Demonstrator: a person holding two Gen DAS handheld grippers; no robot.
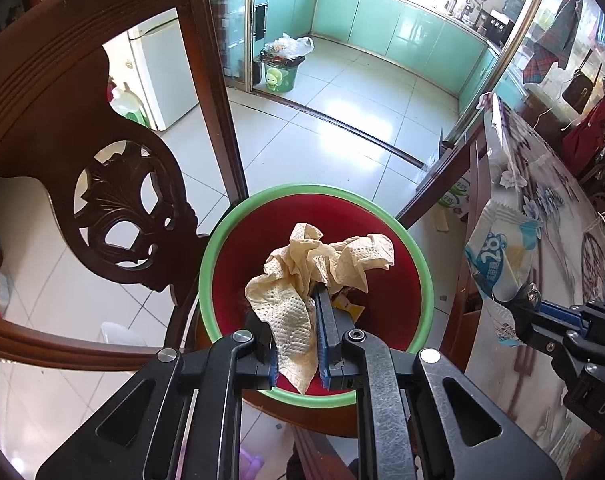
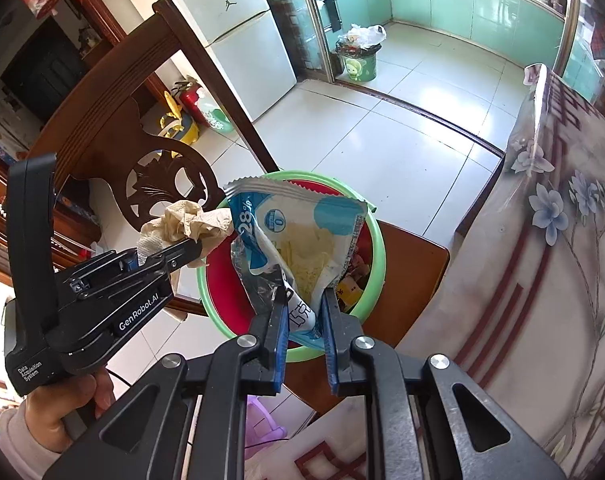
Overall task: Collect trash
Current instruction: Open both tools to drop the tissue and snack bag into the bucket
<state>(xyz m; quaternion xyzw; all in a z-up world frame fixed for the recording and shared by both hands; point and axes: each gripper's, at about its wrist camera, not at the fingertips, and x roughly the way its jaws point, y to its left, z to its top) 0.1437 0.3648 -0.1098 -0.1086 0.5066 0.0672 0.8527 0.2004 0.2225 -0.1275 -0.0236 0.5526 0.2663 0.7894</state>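
A red bin with a green rim [image 1: 218, 240] [image 2: 372, 284] stands on a wooden chair seat below both grippers. My left gripper [image 1: 292, 312] is shut on a crumpled beige paper towel [image 1: 322, 264] and holds it over the bin; the towel also shows in the right wrist view [image 2: 182, 220]. My right gripper [image 2: 304, 296] is shut on a blue and white snack wrapper [image 2: 298, 232] and holds it over the bin; the wrapper also shows in the left wrist view [image 1: 498, 256]. Some wrappers [image 2: 354, 276] lie inside the bin.
A carved wooden chair back [image 1: 114, 196] rises left of the bin. A table with a flowered cloth [image 2: 542, 240] stands on the right. A green trash bin [image 1: 280, 74] stands at the kitchen doorway. A fridge [image 2: 238, 40] stands at the far left.
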